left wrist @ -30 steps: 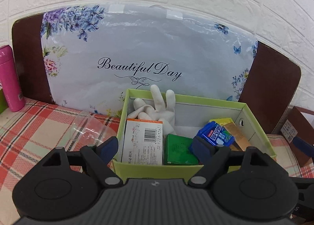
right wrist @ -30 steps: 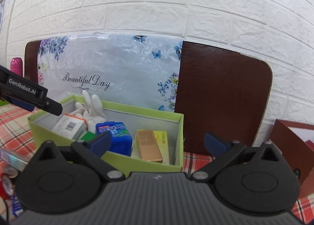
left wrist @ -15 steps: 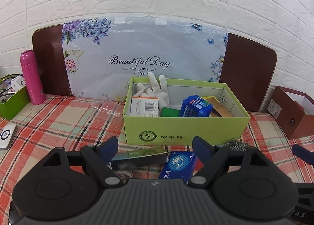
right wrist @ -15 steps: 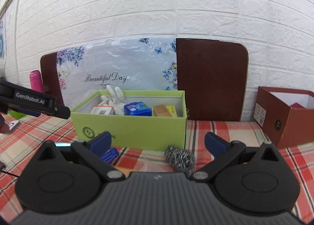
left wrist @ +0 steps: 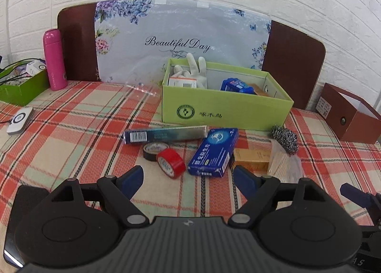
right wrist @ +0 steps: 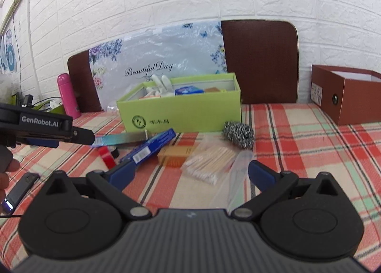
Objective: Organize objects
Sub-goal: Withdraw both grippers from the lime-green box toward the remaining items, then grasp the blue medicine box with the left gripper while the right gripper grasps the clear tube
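Note:
A lime green box (left wrist: 226, 108) (right wrist: 183, 113) stands on the plaid cloth, holding a white glove (left wrist: 193, 70), a blue pack (left wrist: 234, 85) and small cartons. In front of it lie a long silver-blue carton (left wrist: 164, 135), black tape (left wrist: 154, 150), red tape (left wrist: 170, 160), a blue box (left wrist: 214, 151), an orange carton (left wrist: 252, 157), a bag of cotton swabs (right wrist: 209, 160) and a steel scourer (left wrist: 284, 138) (right wrist: 238, 133). My left gripper (left wrist: 188, 176) hangs open above the cloth just short of the tapes, empty. My right gripper (right wrist: 190, 174) is open and empty before the swab bag.
A brown box (left wrist: 350, 116) (right wrist: 345, 96) stands at the right. A pink bottle (left wrist: 54, 58), a dark green box (left wrist: 21, 85) and a white puck (left wrist: 20, 120) sit at the left. A flowery board (left wrist: 181, 37) leans on the brick wall. A black device (right wrist: 20, 188) lies near a hand.
Both grippers have drawn back from over the lime green box toward the near side of the table. The loose items in front of the box have come into view. Both stay open.

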